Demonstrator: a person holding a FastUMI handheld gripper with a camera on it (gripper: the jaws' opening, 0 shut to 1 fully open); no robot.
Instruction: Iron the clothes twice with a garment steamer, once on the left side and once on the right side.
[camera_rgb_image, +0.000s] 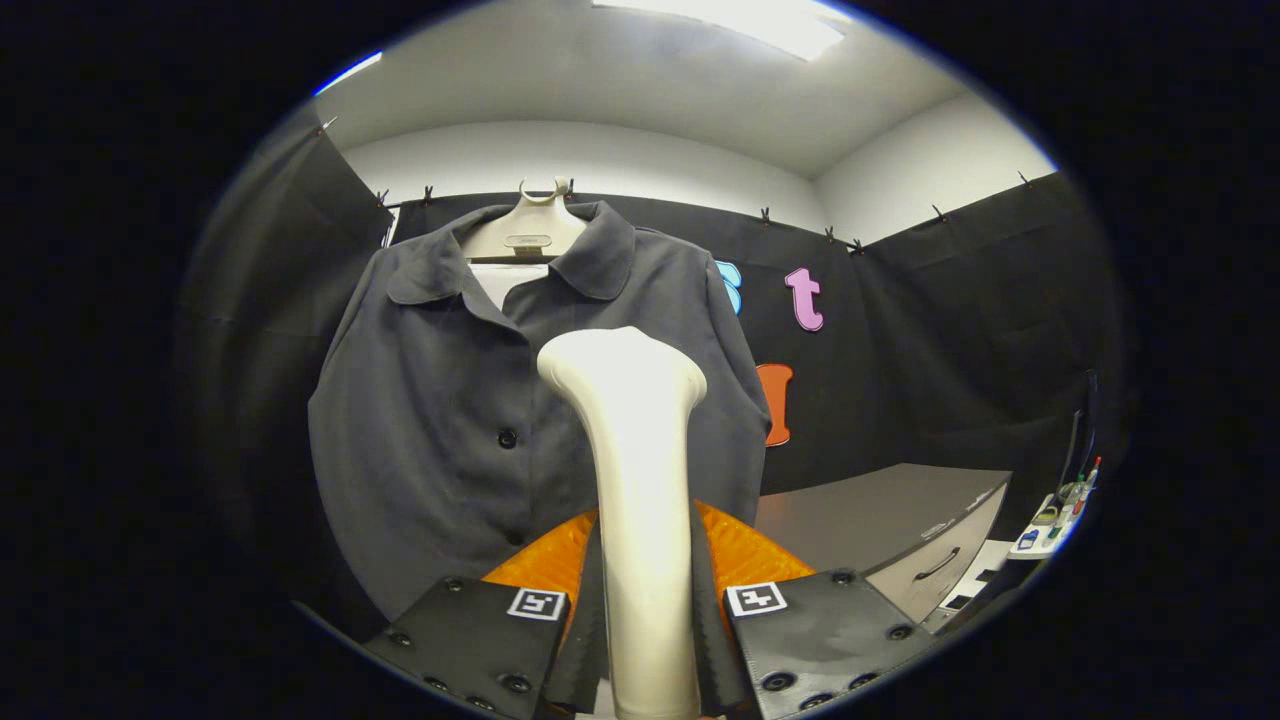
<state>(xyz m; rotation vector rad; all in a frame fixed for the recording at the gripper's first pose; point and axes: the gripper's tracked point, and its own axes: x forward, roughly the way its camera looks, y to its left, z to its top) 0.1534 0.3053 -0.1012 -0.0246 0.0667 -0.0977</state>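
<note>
Both jaws of the gripper (645, 600) clamp the garment steamer (635, 480), its long axis running toward 12 o'clock, head facing the hung shirt (440, 420) just beyond, placket at 11 o'clock.

We see the white steamer (640, 480) upright between the fingers (745, 555), just before the dark buttoned shirt (440, 400) hanging on its hanger (525, 232).

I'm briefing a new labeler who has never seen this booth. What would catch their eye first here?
First, the pale garment steamer, standing upright between the fingers of the gripper, both of which press on its handle. Just beyond its head hangs a dark grey buttoned shirt on a pale hanger against the booth wall. Lower, beside the shirt, stands a grey cabinet.
</note>
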